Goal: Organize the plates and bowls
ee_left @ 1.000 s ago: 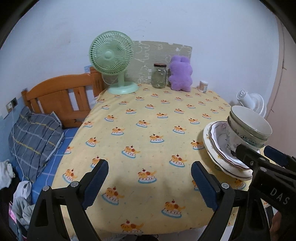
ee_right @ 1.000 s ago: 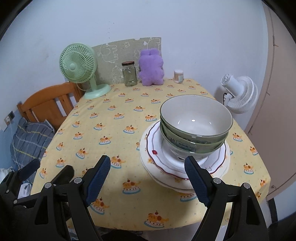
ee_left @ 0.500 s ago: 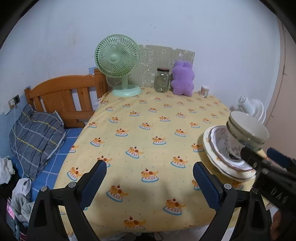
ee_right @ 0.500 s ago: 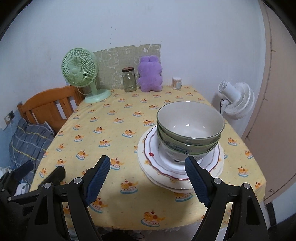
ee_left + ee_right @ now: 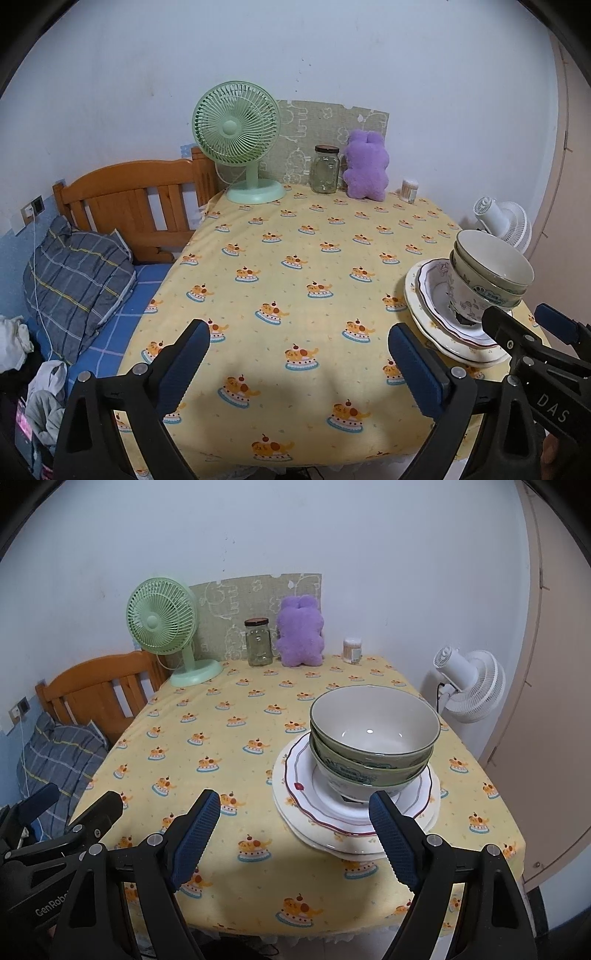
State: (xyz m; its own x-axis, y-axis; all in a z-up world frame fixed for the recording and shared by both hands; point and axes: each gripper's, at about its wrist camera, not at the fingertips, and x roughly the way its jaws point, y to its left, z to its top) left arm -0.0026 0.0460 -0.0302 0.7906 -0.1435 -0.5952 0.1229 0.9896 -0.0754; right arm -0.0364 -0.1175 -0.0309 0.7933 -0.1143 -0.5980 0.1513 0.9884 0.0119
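- My left tool [image 5: 299, 363] hangs released over the counter's [image 5: 314, 251] near edge.
- My right tool [image 5: 295, 834] hangs released too, stacked bowls [image 5: 373, 746] on plates [image 5: 295, 805] at 1 o'clock.

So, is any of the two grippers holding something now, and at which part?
Nothing is held. The left gripper and right gripper both have open, empty jaws, short of the stacked green-rimmed ceramic bowls.
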